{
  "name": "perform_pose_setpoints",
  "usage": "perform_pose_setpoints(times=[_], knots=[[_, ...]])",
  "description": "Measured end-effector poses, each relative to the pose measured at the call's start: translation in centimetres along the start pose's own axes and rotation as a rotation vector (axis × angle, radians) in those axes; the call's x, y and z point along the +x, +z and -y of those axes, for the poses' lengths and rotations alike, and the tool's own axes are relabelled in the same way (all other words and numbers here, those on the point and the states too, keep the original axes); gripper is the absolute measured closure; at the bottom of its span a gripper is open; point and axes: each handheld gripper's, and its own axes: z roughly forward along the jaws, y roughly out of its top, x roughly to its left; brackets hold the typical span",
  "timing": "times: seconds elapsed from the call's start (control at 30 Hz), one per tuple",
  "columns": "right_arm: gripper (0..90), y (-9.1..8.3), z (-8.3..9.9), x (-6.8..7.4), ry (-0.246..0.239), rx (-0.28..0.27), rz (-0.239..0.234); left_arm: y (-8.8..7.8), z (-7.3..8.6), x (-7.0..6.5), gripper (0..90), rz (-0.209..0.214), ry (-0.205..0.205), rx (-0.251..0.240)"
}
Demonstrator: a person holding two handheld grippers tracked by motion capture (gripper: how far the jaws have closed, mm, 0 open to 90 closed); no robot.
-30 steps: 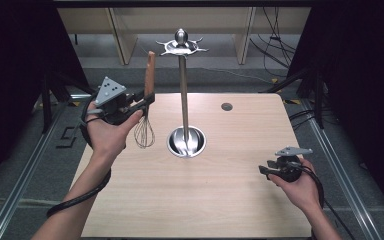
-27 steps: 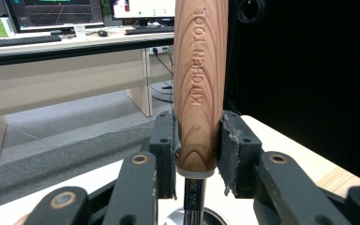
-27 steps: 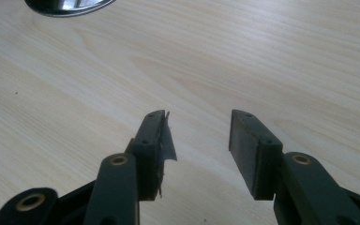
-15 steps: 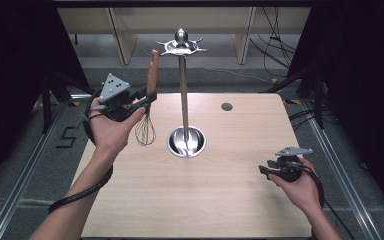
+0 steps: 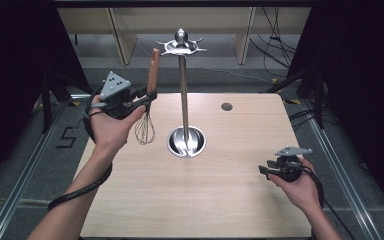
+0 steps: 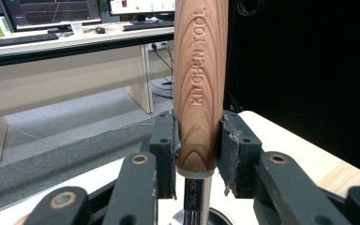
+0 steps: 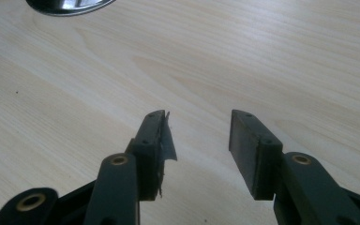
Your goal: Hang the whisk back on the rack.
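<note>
Whisk (image 5: 147, 120) is up off the desk (image 5: 190, 200), our left gripper (image 5: 141, 100) jaws clamped on its wooden handle, beside the hook stand (image 5: 182, 90). Hanging on a hook looks left. Right gripper (image 5: 263, 170) jaws wide, empty.

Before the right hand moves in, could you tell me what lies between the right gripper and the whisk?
In the high view, bare tabletop and the stand's round base lie between the right gripper and the whisk.
</note>
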Motion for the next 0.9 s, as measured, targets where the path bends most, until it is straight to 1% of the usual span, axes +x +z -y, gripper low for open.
perform_pose_setpoints(times=[0.03, 0.07, 0.1, 0.13, 0.17, 0.2, 0.23, 0.27, 0.3, 0.33, 0.37, 0.53, 0.57, 0.6, 0.73, 0.77, 0.8, 0.9], knots=[[57.1, 0.1, 0.0, -0.1, -0.014, 0.002, 0.002, 0.1, 0.0, -0.1, 68.1, 0.006, -0.009, 0.005], [57.2, 0.1, 0.1, -0.1, -0.015, -0.005, 0.005, 0.1, 0.0, -0.1, 68.1, 0.008, -0.009, 0.006], [57.2, 0.1, 0.1, -0.1, -0.015, -0.005, 0.005, 0.2, 0.0, 0.0, 68.1, 0.002, 0.004, 0.005], [57.1, 0.1, 0.1, -0.1, -0.016, -0.004, 0.005, 0.2, 0.0, -0.1, 68.1, 0.011, -0.009, 0.009], [57.1, 0.1, 0.1, -0.1, -0.016, -0.004, 0.005, 0.3, 0.0, -0.1, 68.1, 0.005, -0.002, 0.006], [57.2, 0.1, 0.1, -0.1, -0.016, -0.004, 0.005, 0.4, 0.0, -0.2, 68.1, 0.013, -0.012, 0.009], [57.1, 0.1, 0.1, -0.1, -0.016, -0.004, 0.005, 0.4, 0.0, -0.1, 68.1, 0.007, 0.000, 0.009], [57.1, 0.1, 0.1, -0.1, -0.017, -0.004, 0.005, 0.5, 0.0, -0.2, 68.1, 0.014, -0.015, 0.012], [57.1, 0.1, 0.1, -0.1, -0.017, -0.004, 0.005, 0.6, -0.1, -0.1, 68.1, 0.007, -0.003, 0.009], [57.1, 0.1, 0.1, 0.0, -0.012, -0.006, 0.003, 0.7, -0.1, -0.2, 68.1, 0.015, -0.015, 0.013], [57.1, 0.1, 0.1, -0.1, -0.017, -0.005, 0.005, 0.7, -0.2, -0.2, 68.1, 0.008, -0.004, 0.010], [57.2, 0.1, 0.1, -0.1, -0.017, -0.004, 0.005, 1.1, -0.4, -0.2, 68.1, 0.007, -0.005, 0.014], [57.1, 0.1, 0.1, -0.1, -0.017, -0.003, 0.005, 1.2, -0.4, -0.2, 68.1, 0.008, -0.008, 0.014], [57.1, 0.0, 0.0, 0.1, 0.009, 0.003, 0.000, 1.2, -0.4, -0.2, 68.1, 0.009, -0.007, 0.015], [57.1, 0.0, 0.0, 0.1, 0.007, 0.002, 0.000, 1.6, -0.5, -0.2, 68.1, 0.009, -0.008, 0.016], [57.1, 0.1, 0.1, 0.0, -0.016, -0.006, 0.004, 1.7, -0.5, -0.2, 68.1, 0.009, -0.009, 0.017], [57.1, 0.0, 0.0, 0.1, 0.002, 0.004, 0.001, 1.7, -0.5, -0.2, 68.1, 0.010, -0.010, 0.018], [57.1, 0.0, 0.0, 0.1, 0.002, 0.006, 0.002, 1.9, -0.6, -0.3, 68.0, 0.011, -0.014, 0.018]])
